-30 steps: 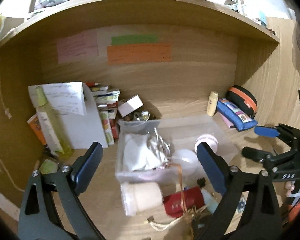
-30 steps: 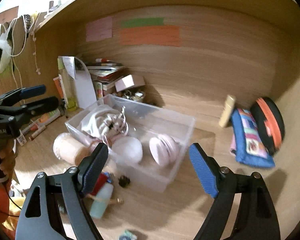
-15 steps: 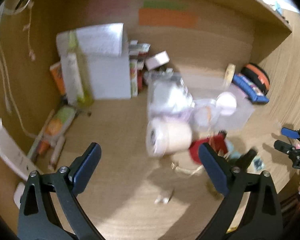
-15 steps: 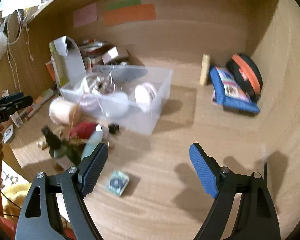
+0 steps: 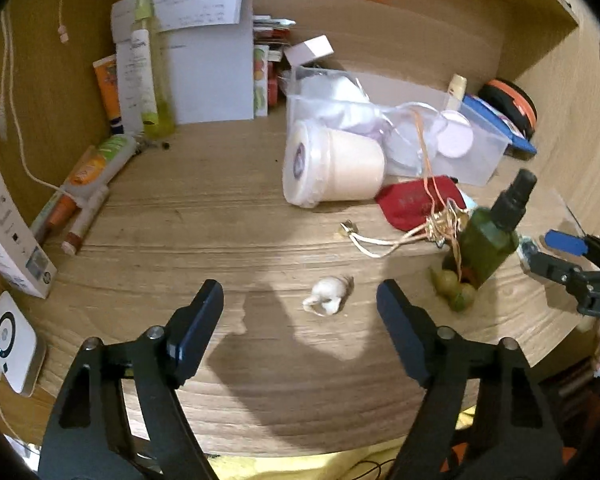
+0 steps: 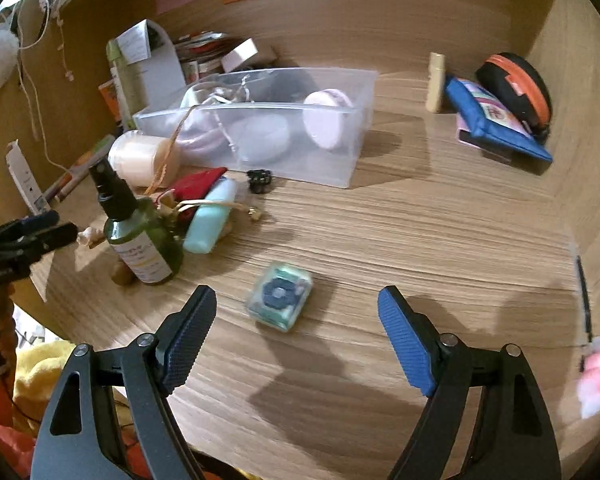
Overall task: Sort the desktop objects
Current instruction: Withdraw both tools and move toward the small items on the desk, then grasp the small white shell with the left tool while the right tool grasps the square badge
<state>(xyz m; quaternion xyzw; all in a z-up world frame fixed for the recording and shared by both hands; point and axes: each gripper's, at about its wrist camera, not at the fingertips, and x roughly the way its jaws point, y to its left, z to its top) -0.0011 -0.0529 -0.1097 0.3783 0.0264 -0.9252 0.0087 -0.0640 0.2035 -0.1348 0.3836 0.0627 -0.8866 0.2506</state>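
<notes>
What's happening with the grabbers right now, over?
Left gripper closing, empty, over white shell. Right gripper closing, empty, over teal box. Nothing between.

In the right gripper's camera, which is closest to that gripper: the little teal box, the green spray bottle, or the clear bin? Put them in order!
From the right gripper:
1. Teal box, just ahead, between the fingers.
2. Green spray bottle, farther left.
3. Clear bin, farthest, toward the back.

You can read only one marking with confidence: the white letters "DAS" on the black body of the right gripper [image 5: 572,256], cut off at the frame edge in the left wrist view. Handwriting on the white sheet [image 5: 198,0], print on the green spray bottle's label [image 6: 140,256] and on the white carton [image 5: 8,232] stays too small or blurred to read.
</notes>
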